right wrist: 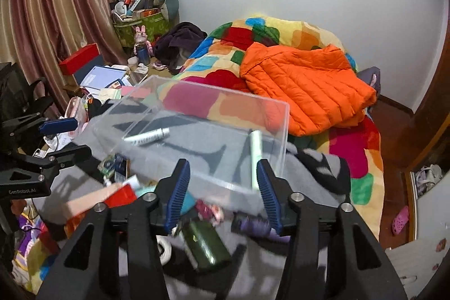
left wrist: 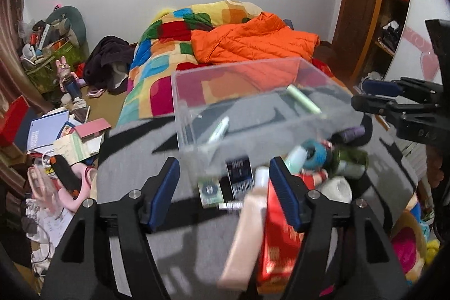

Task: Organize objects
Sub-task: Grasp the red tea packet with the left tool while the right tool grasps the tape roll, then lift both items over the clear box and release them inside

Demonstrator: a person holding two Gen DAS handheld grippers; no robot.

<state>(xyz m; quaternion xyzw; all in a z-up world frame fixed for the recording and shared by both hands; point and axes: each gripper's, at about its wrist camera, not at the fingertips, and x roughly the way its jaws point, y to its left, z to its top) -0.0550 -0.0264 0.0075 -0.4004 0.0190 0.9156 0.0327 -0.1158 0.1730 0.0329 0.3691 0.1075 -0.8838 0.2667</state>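
A clear plastic box (left wrist: 239, 66) (right wrist: 225, 92) stands on a grey cloth (left wrist: 135, 153) spread on the bed. Inside it lie a pale green tube (left wrist: 303, 99) (right wrist: 255, 156) and a silver-white tube (left wrist: 219, 128) (right wrist: 149, 137). Just before the box lies a heap: blue spool (left wrist: 315, 153), dark green bottle (right wrist: 205, 243), purple item (right wrist: 253, 224), red packet (left wrist: 281, 238), beige tube (left wrist: 247, 232), white roll (left wrist: 337, 189). My left gripper (left wrist: 225, 173) (right wrist: 62, 137) hangs open over the box's near left corner. My right gripper (right wrist: 223, 173) (left wrist: 377, 94) is open at its near right side. Neither holds anything.
An orange padded jacket (left wrist: 253, 38) lies on a many-coloured quilt (left wrist: 163, 52) behind the box. Books and boxes (left wrist: 47, 128) litter the floor at the left, below a striped curtain (right wrist: 56, 4). A wooden wardrobe (left wrist: 393, 4) stands at the right.
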